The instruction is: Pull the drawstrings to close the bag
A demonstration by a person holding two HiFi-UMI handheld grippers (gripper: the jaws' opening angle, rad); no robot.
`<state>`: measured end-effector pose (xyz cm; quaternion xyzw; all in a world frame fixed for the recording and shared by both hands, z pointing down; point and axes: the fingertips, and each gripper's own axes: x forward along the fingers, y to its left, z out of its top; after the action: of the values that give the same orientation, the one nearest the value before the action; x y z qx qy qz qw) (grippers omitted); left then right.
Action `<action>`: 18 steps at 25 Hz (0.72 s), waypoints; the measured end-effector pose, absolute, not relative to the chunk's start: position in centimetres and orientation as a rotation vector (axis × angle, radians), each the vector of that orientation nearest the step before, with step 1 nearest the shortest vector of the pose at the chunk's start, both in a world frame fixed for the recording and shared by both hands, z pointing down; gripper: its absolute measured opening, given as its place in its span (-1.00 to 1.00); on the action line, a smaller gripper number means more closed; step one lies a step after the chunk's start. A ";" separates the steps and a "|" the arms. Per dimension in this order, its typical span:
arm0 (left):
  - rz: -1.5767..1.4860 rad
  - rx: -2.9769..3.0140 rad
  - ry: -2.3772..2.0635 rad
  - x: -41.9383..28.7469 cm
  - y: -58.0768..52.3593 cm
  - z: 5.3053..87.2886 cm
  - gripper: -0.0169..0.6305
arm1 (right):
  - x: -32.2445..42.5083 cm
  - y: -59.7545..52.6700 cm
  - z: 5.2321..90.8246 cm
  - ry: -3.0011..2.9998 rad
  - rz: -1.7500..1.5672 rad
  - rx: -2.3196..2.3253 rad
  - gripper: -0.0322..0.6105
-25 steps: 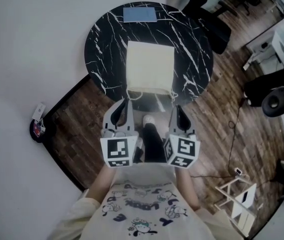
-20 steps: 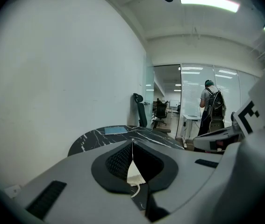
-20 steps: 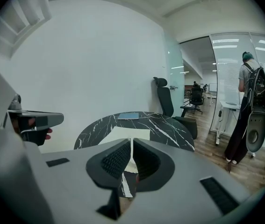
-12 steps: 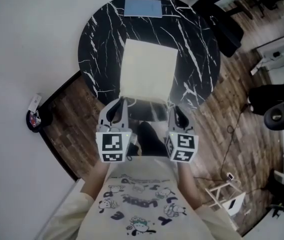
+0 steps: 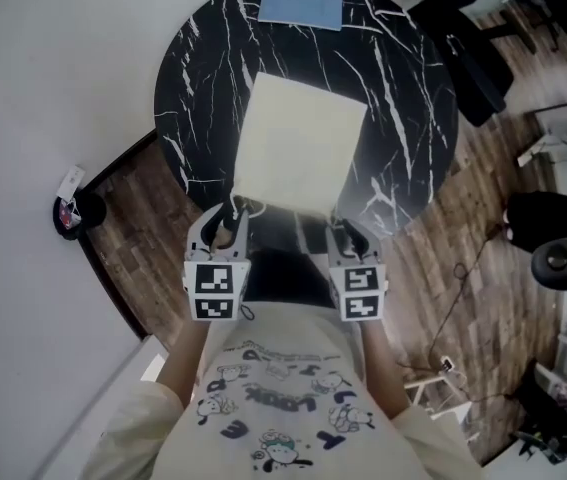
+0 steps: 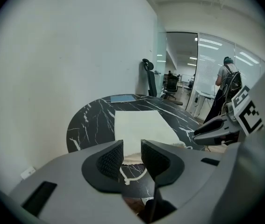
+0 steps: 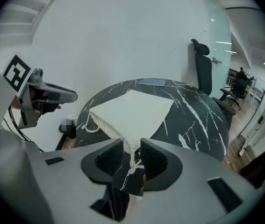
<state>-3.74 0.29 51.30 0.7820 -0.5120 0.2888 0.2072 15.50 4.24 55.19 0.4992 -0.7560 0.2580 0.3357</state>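
A flat cream drawstring bag (image 5: 301, 146) lies on the round black marble table (image 5: 203, 88), its gathered mouth toward me. My left gripper (image 5: 227, 216) hovers at the bag's near left corner and my right gripper (image 5: 344, 231) at its near right corner. In the left gripper view the left gripper (image 6: 132, 155) has just been opening; the left drawstring (image 6: 133, 174) curls on the table below the gap, untouched by the pads. In the right gripper view the right gripper (image 7: 131, 155) has also just been opening, and the knotted right drawstring (image 7: 133, 164) hangs between the jaws, not pinched.
A blue rectangular pad (image 5: 301, 6) lies at the table's far edge. A white wall runs along the left. Wooden floor, a black office chair (image 7: 202, 71) and a person (image 6: 225, 85) standing in the distance lie to the right.
Both grippers have sunk toward the table's near edge and tilted downward. Their jaws, shut before, now stand apart. The bag's mouth looks more gathered, with the strings lying slack.
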 end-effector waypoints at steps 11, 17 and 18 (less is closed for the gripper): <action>0.881 2.135 -1.353 -4.1 0.1 53.7 -0.45 | 14.9 4.9 60.7 -1.860 0.708 1.117 -0.58; 0.948 2.163 -1.264 -4.2 -0.5 54.7 -0.45 | 15.3 4.9 62.5 -1.812 0.746 1.081 -0.63; 0.951 2.160 -1.256 -4.3 -0.6 54.9 -0.45 | 15.2 4.9 62.7 -1.805 0.744 1.067 -0.64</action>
<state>-4.34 -0.57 54.92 0.7858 -0.4570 0.3462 0.2319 15.16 4.89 62.70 0.4300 -0.7275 0.3001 0.4425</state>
